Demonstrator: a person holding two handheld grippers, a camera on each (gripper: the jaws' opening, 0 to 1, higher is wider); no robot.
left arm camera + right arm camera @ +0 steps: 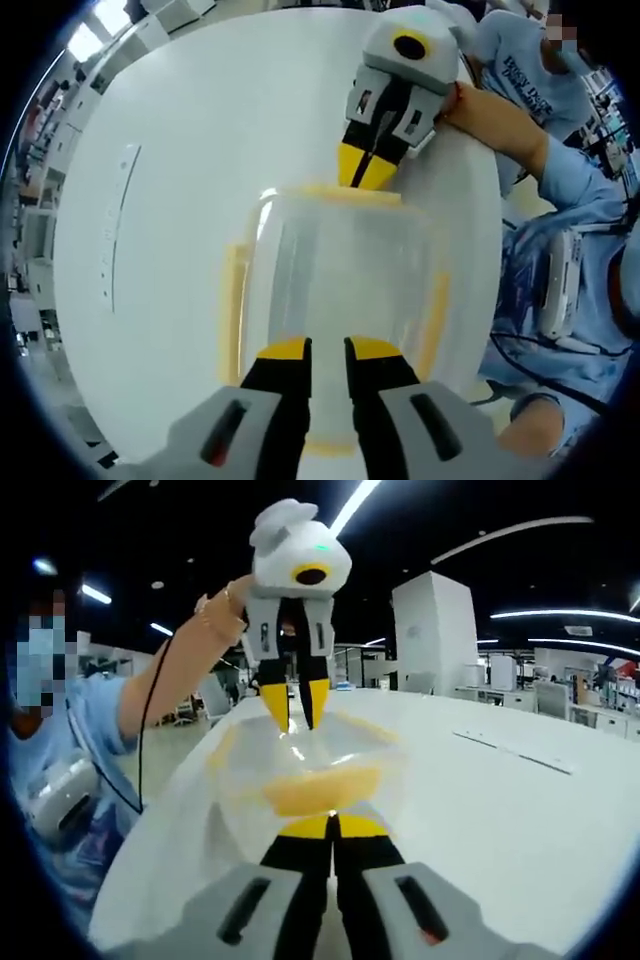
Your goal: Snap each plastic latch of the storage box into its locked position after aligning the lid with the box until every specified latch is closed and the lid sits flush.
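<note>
Yellow-tipped, the left claw (327, 350) hangs slightly spread over the near yellow plastic latch of the clear lidded storage box (335, 290) on the white counter (170, 200). Opposite, the right claw (368, 168), pressed together, bears on the far latch (352, 193), apparently steadying the lid.

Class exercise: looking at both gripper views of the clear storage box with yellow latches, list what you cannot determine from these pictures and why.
- Near latch, left gripper view: hidden behind the left gripper, so locked or not is unclear.
- Far latch, same view: the right gripper covers it; contact unclear.
- Lid fit, right gripper view: clear plastic blurs the seam; flushness unreadable.
- Side latches: seen through distortion; state uncertain.
</note>
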